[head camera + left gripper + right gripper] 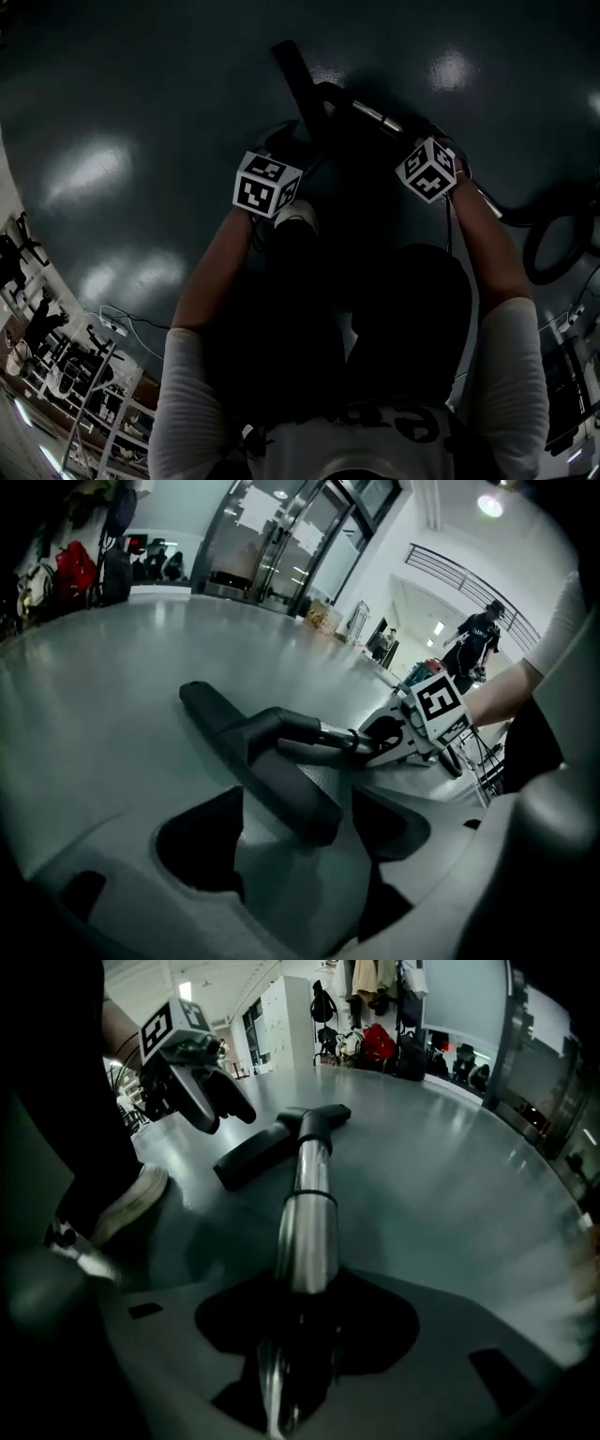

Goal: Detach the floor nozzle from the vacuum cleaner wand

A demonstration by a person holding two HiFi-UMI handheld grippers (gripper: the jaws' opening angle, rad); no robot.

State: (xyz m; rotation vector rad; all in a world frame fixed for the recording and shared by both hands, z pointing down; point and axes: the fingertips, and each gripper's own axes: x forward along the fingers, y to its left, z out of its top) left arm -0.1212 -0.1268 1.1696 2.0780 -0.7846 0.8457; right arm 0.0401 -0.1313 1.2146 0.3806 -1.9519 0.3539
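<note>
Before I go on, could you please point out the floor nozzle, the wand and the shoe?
floor nozzle [258,1152], right gripper view, on its black head.
wand [307,1227], right gripper view, on the shiny tube.
shoe [127,1206], right gripper view, on its pale side.

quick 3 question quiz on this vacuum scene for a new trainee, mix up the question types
1. True or false: the black plastic floor nozzle is already off the shiny metal wand.
2. Which claw has the wand running between its jaws?
3. Fill in: in the right gripper view, left of the wand, the person's white ___ shows.

Key
1. False, the nozzle is still joined to the wand.
2. The right claw.
3. The white shoe.
</note>
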